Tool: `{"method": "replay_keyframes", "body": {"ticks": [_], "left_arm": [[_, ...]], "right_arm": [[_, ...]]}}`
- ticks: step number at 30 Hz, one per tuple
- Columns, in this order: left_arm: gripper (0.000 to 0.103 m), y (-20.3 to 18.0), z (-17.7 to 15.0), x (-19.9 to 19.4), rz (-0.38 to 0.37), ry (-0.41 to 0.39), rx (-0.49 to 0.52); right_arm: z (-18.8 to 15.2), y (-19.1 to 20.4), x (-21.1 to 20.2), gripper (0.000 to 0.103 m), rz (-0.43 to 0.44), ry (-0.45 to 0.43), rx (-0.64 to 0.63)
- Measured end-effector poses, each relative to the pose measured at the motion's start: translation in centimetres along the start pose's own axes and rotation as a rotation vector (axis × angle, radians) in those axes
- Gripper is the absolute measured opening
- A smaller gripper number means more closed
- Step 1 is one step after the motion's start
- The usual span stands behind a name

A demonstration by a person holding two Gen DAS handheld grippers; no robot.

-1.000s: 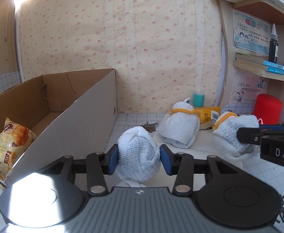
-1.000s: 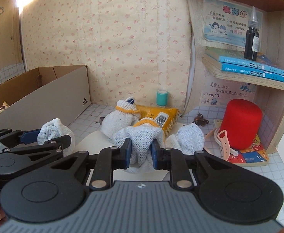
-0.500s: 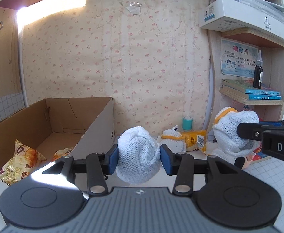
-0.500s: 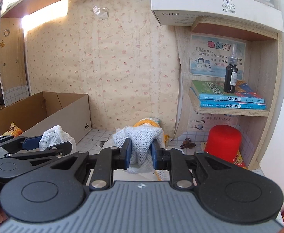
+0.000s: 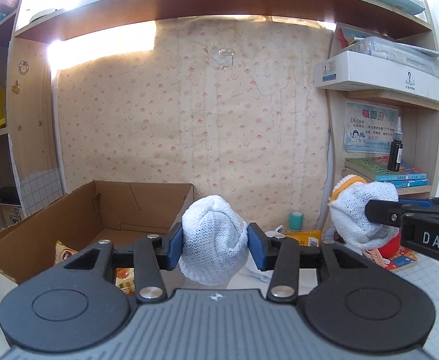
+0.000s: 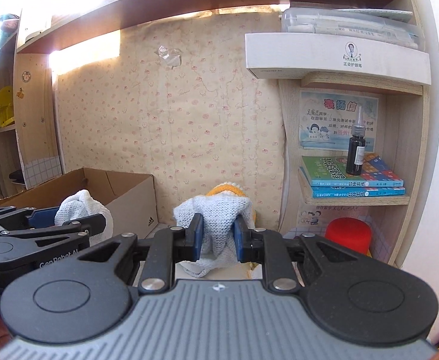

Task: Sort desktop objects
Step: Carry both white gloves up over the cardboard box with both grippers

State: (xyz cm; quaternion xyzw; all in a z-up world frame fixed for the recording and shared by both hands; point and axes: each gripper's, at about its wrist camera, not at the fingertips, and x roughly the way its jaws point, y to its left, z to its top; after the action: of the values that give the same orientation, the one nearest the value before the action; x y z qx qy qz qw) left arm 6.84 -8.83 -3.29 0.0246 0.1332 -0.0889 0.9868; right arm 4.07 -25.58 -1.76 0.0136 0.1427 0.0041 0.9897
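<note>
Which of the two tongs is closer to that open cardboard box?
Left. The left tongs, shut on a white knit glove, sit right beside the cardboard box. The right tongs, gripping a yellow-cuffed glove, are farther off toward the bookshelf.

Box left, shelves right
The cardboard box [image 5: 105, 210] sits far left; books [image 6: 354, 180] lie on the right shelf [image 6: 357, 200], under a bottle [image 6: 356, 147].

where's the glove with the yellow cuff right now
The yellow-cuffed glove is clamped in the right tongs, lifted off the desk in front of the wallpaper, between the cardboard box and the red cylinder.
</note>
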Motion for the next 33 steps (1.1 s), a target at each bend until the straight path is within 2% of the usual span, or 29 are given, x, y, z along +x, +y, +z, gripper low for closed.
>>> {"method": "replay_keyframes", "body": {"ticks": [15, 33], "left_arm": [[0.047, 3.8, 1.5, -2.9, 0.07, -0.051, -0.037], [0.047, 10.7, 1.6, -4.2, 0.193, -0.052, -0.092]], "right_arm": [[2.0, 4.9, -0.4, 0.02, 0.1, -0.036, -0.049], [3.4, 13.0, 1.5, 0.02, 0.239, -0.027, -0.106]]}}
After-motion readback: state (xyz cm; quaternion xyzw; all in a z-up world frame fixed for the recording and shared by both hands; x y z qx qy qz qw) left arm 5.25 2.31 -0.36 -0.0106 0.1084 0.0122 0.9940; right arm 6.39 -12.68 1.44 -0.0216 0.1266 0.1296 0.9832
